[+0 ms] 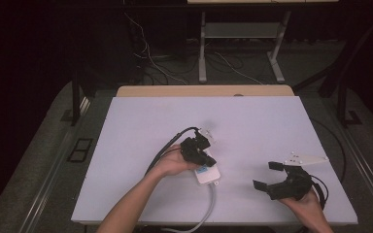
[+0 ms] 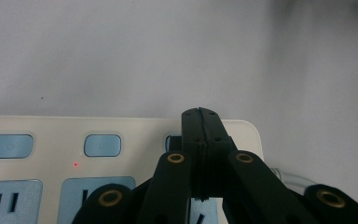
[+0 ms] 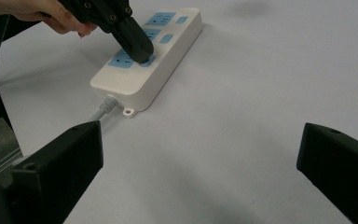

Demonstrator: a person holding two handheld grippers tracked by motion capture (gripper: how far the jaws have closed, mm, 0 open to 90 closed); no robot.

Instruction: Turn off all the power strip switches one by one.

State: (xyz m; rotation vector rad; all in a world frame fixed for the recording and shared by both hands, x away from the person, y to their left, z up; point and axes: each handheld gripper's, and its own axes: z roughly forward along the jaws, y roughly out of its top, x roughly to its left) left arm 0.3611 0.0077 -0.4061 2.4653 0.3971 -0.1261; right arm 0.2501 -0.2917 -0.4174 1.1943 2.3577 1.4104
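White table (image 1: 141, 121) carries one power strip (image 3: 168, 51), lying flat near its front-centre. Left gripper (image 3: 142, 51) – jaws together – bears down on a blue switch (image 3: 147, 60), apparently to toggle it. Right gripper (image 1: 267, 175) waits nearby, jaws apart and empty.

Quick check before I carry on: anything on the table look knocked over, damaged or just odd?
Nothing stands out. The power strip lies flat and looks intact on the white table, with its cable running off the near edge. The left gripper, jaws shut, is at a switch; the right gripper is open, apart.
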